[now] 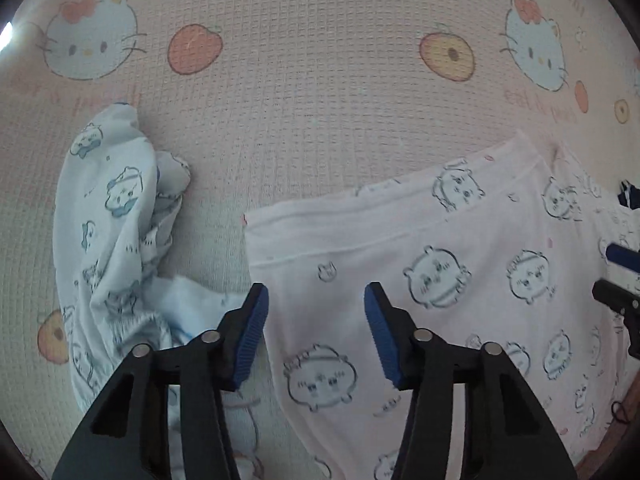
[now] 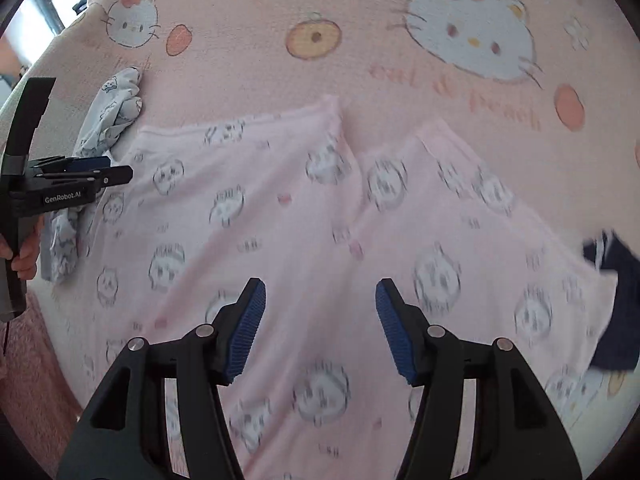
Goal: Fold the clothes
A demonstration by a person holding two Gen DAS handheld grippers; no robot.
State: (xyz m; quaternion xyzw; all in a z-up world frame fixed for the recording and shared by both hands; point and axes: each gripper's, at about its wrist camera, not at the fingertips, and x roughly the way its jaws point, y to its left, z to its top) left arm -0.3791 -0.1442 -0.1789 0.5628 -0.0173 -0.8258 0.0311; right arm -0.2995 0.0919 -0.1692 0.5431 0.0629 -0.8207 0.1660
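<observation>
Pink cat-print bedspread (image 2: 260, 12) covers whole surface. Pink bear-print garment (image 2: 280, 220) spread flat on it, two legs fanning away toward far side. Crumpled blue-white garment (image 1: 116, 216) just beside pink garment's left edge. Dark navy cloth (image 2: 616, 300) at pink garment's right edge. Left gripper (image 1: 316, 300) above pink garment's left edge, jaws apart, nothing between. Right gripper (image 2: 320, 296) above pink garment's middle, jaws apart, empty.

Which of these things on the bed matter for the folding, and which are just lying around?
For the folding:
pink pyjama trousers, spread flat
crumpled blue-white garment, probably next
left gripper and right gripper, both open, holding nothing

Just lying about:
cartoon-cat bedsheet
dark navy cloth at the edge
</observation>
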